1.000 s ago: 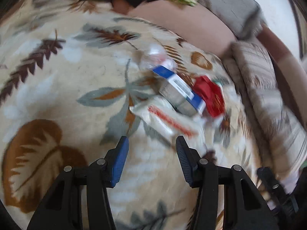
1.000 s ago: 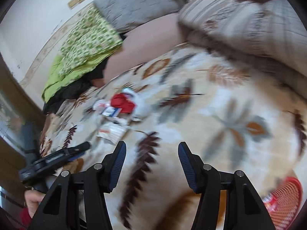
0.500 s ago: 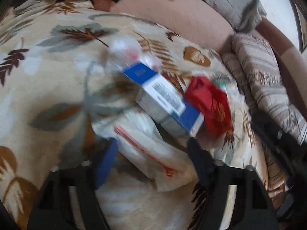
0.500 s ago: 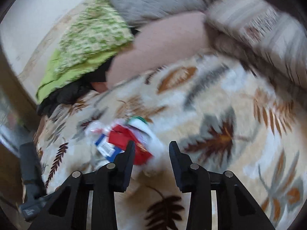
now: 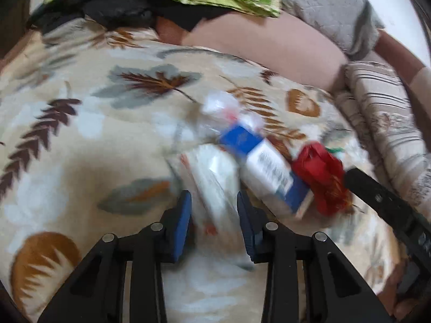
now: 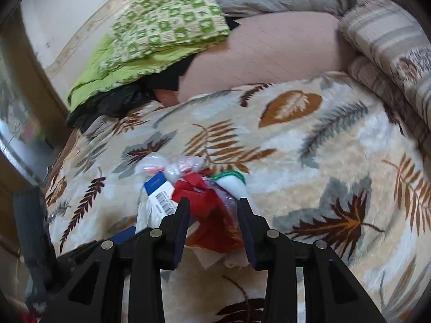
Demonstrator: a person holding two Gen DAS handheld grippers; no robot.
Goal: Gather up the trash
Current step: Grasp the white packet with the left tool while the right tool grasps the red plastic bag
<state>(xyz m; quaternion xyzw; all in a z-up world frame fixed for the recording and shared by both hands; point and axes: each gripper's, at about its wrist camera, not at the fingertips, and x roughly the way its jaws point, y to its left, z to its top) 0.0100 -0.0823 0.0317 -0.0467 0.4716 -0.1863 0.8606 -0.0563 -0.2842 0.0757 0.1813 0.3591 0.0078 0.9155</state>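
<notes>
A small heap of trash lies on the leaf-patterned blanket of a bed. The left hand-held gripper is closing its narrow jaws around a white plastic wrapper; blur hides whether the pads press it yet. The right hand-held gripper, jaws narrow, straddles a red wrapper, contact uncertain. A blue-and-white carton and clear plastic lie untouched between. Collection appears barely begun: nothing is lifted, and no bin is in view.

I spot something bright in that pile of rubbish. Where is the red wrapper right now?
The red wrapper lies on the leaf-patterned blanket between the right claw fingers, right of the blue-and-white box.
</notes>
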